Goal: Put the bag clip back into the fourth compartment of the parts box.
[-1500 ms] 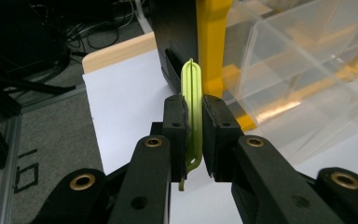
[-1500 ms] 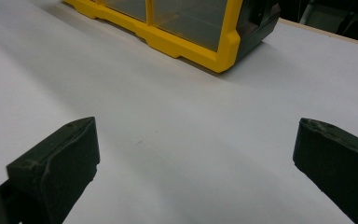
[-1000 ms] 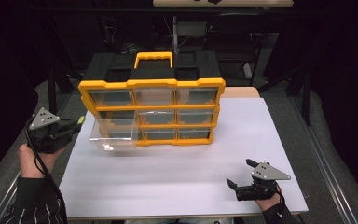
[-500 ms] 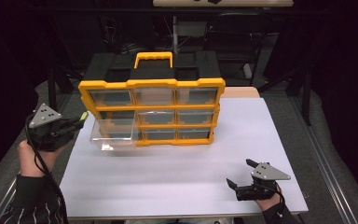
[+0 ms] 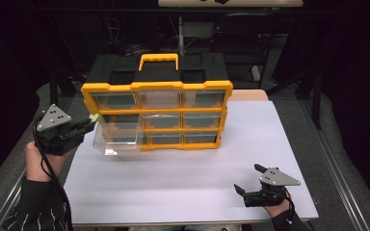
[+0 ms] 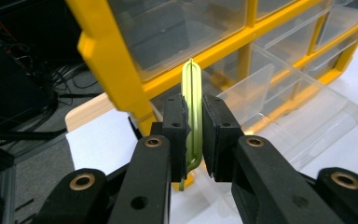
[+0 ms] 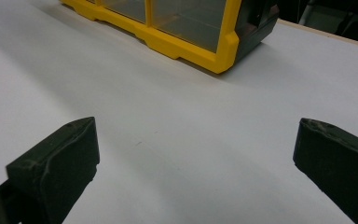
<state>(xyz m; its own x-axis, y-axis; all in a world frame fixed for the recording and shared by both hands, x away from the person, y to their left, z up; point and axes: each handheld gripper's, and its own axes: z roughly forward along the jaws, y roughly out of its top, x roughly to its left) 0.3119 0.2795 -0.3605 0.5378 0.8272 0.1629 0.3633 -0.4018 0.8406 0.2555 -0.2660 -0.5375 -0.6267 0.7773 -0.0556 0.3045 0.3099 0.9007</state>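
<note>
The left gripper has its jaws nearly closed on a pale green paper clip, pinched across its flat sides so that its long axis runs straight out ahead of the jaws, the rounded end leading. The one pulled-out clear drawer lies just ahead and to the right of that tip — it is the left-hand drawer of the middle row, and it looks empty. The clip's end sits level with the yellow front frame of the drawer organizer, at its left corner, and not yet over the drawer's open top. A likely next move, then, is a short carry forward and to the right before the clip can drop in.

The right gripper rests low on the white tabletop, well apart from the organizer, jaws spread wide with nothing between them; the left one is plainly the nearer to the drawer.

By count: one organizer with an orange carry handle, nine clear drawers in three rows of three, one of them open, and one paper clip.
</note>
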